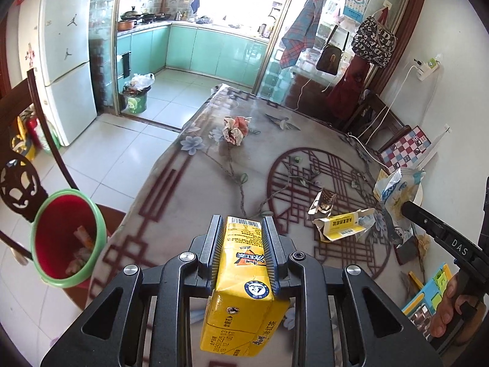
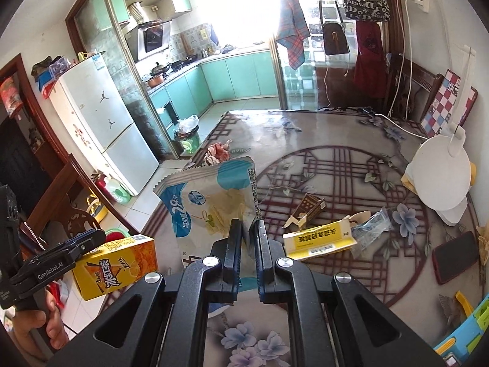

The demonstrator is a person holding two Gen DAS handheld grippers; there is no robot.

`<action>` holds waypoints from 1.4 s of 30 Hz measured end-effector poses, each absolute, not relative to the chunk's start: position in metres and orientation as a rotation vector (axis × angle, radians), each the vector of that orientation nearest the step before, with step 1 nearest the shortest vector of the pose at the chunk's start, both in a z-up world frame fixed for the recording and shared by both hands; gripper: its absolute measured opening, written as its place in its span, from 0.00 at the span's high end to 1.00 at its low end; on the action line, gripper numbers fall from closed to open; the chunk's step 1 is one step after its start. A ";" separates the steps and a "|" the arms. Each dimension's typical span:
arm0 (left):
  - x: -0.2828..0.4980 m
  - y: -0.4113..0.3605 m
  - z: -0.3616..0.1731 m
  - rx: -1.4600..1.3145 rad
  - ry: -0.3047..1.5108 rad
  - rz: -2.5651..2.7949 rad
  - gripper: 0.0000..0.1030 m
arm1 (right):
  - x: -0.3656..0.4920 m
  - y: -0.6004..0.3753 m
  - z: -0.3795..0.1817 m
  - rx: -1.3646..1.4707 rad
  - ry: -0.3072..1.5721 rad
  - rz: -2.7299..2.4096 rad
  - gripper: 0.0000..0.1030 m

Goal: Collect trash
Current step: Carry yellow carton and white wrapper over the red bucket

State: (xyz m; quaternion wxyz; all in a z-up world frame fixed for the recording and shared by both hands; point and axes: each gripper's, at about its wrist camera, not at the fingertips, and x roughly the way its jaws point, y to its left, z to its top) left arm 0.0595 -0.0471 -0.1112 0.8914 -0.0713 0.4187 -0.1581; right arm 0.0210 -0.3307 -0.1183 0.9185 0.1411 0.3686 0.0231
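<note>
My left gripper (image 1: 241,229) is shut on a yellow iced-tea carton (image 1: 241,278), held above the table's near edge. The same carton (image 2: 119,263) shows in the right wrist view at lower left, in the left gripper (image 2: 88,241). My right gripper (image 2: 249,226) is shut on a blue-and-white snack wrapper (image 2: 211,202), lifted off the table; the wrapper (image 1: 397,192) hangs at the right of the left view. A red bin with a green rim (image 1: 65,238) stands on the floor to the left, with scraps inside. On the table lie a torn yellow box (image 1: 342,224), a small brown carton (image 1: 324,202) and a crumpled wrapper (image 1: 235,130).
The table (image 1: 189,202) has a flowered cover. A red phone (image 2: 455,257), a white round lamp base (image 2: 440,174) and a blue toy (image 1: 428,293) sit at its right side. A dark wooden chair (image 1: 21,183) stands by the bin. A full green bin (image 1: 136,94) is in the kitchen doorway.
</note>
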 end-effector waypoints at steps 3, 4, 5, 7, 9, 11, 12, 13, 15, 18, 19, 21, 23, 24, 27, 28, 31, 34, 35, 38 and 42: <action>0.064 -0.031 -0.112 -0.159 0.870 -0.322 0.76 | 0.025 -0.312 -0.117 0.279 0.764 0.056 0.94; 0.065 -0.027 -0.112 -0.162 0.870 -0.319 0.76 | 0.027 -0.306 -0.117 0.275 0.765 0.060 0.94; 0.067 -0.020 -0.112 -0.164 0.871 -0.316 0.76 | 0.029 -0.300 -0.117 0.271 0.767 0.062 0.94; 0.071 -0.009 -0.113 -0.167 0.873 -0.309 0.76 | 0.033 -0.285 -0.116 0.264 0.770 0.070 0.94; 0.074 0.005 -0.114 -0.173 0.873 -0.298 0.76 | 0.039 -0.268 -0.115 0.257 0.775 0.081 0.94; 0.078 0.021 -0.116 -0.183 0.874 -0.282 0.76 | 0.045 -0.251 -0.115 0.250 0.782 0.095 0.94; 0.080 0.030 -0.117 -0.189 0.874 -0.273 0.76 | 0.048 -0.242 -0.116 0.246 0.785 0.102 0.94; 0.081 0.037 -0.118 -0.192 0.873 -0.265 0.76 | 0.052 -0.232 -0.117 0.241 0.791 0.111 0.94; 0.086 0.056 -0.120 -0.202 0.874 -0.243 0.76 | 0.060 -0.212 -0.119 0.231 0.803 0.132 0.94; 0.092 0.083 -0.126 -0.219 0.883 -0.209 0.76 | 0.073 -0.179 -0.123 0.228 0.822 0.174 0.94; 0.094 0.094 -0.128 -0.225 0.885 -0.196 0.76 | 0.078 -0.169 -0.125 0.229 0.827 0.190 0.94; 0.097 0.113 -0.131 -0.236 0.886 -0.171 0.76 | 0.088 -0.145 -0.128 0.229 0.838 0.227 0.94; 0.098 0.135 -0.133 -0.245 0.884 -0.142 0.76 | 0.099 -0.119 -0.133 0.216 0.848 0.260 0.94; 0.099 0.144 -0.134 -0.248 0.884 -0.130 0.76 | 0.104 -0.106 -0.136 0.209 0.854 0.279 0.94; 0.103 0.176 -0.142 -0.263 0.896 -0.089 0.76 | 0.119 -0.068 -0.149 0.196 0.883 0.334 0.94; 0.105 0.184 -0.145 -0.270 0.902 -0.077 0.76 | 0.125 -0.055 -0.154 0.192 0.897 0.354 0.94; 0.110 0.209 -0.155 -0.285 0.917 -0.036 0.76 | 0.141 -0.018 -0.169 0.183 0.938 0.406 0.94; 0.114 0.231 -0.166 -0.301 0.935 0.004 0.76 | 0.157 0.018 -0.187 0.166 0.981 0.450 0.94; 0.115 0.237 -0.169 -0.305 0.941 0.015 0.76 | 0.162 0.030 -0.193 0.157 0.996 0.462 0.94; 0.120 0.252 -0.177 -0.315 0.950 0.037 0.76 | 0.174 0.054 -0.209 0.143 1.024 0.496 0.94; 0.127 0.264 -0.186 -0.342 0.964 0.045 0.76 | 0.192 0.078 -0.230 0.162 1.059 0.545 0.94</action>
